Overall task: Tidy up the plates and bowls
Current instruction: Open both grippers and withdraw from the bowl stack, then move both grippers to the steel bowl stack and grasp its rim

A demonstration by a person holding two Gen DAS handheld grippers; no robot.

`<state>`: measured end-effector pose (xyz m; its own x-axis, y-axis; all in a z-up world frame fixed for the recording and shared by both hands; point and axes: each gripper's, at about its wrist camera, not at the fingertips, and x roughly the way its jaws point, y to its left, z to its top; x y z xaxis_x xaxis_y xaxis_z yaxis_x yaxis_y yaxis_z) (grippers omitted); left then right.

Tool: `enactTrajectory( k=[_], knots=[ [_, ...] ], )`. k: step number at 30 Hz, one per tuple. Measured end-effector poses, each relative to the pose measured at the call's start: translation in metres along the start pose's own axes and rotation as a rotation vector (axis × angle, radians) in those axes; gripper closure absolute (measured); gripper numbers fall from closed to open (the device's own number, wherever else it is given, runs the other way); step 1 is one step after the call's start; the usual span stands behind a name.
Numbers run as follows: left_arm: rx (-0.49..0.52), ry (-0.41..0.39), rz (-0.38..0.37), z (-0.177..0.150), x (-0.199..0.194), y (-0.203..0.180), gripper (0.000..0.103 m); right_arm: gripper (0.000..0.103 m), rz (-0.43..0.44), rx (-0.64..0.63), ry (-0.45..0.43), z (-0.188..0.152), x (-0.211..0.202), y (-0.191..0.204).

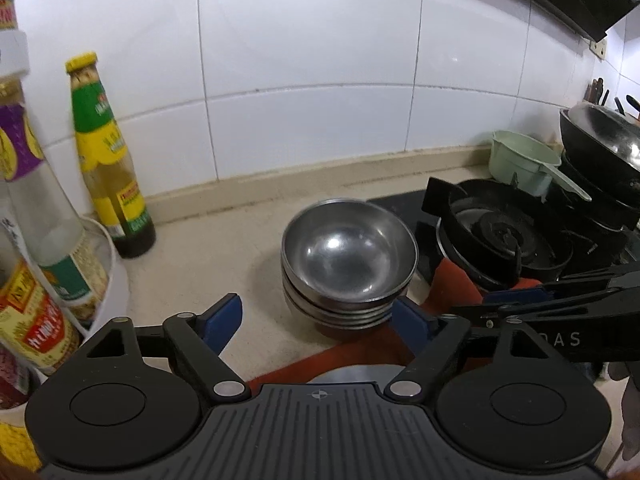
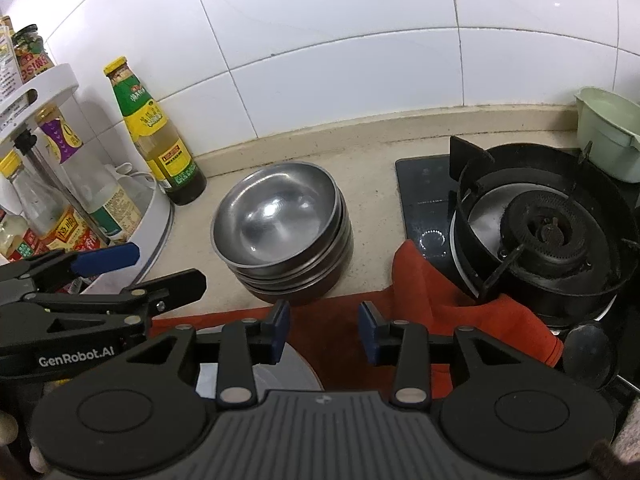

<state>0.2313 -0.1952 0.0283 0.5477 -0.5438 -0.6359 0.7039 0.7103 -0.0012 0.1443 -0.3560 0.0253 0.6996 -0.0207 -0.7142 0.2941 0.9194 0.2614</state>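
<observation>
A stack of several steel bowls (image 1: 348, 258) stands on the beige counter, with its near edge on a red cloth (image 1: 360, 350); it also shows in the right wrist view (image 2: 280, 226). My left gripper (image 1: 320, 320) is open and empty, its blue pads on either side of the stack's near base. My right gripper (image 2: 325, 330) is open and empty, just in front of the stack above the red cloth (image 2: 440, 292). A grey plate (image 2: 276, 372) lies under the right gripper, partly hidden.
A gas burner (image 2: 548, 236) stands to the right of the bowls. A sauce bottle (image 2: 156, 132) and a white rack of bottles (image 2: 60, 184) stand to the left. A green scoop (image 2: 608, 144) sits at the back right, and a wok (image 1: 604, 144) beyond it.
</observation>
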Motion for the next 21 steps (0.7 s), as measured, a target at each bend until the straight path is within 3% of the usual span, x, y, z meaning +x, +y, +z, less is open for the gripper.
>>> enactTrajectory(
  k=[5,13,21],
  knots=[
    [0.011,0.019,0.046,-0.001,0.000,-0.005,0.011,0.067,-0.024,-0.024,-0.047,0.000,-0.009,0.008],
    [0.034,0.005,0.126,-0.006,-0.007,-0.007,0.010,0.066,-0.050,-0.073,-0.116,0.001,-0.022,0.020],
    [0.115,-0.063,0.261,-0.009,-0.019,-0.009,0.000,0.062,-0.113,-0.213,-0.232,0.002,-0.041,0.050]
  ],
)
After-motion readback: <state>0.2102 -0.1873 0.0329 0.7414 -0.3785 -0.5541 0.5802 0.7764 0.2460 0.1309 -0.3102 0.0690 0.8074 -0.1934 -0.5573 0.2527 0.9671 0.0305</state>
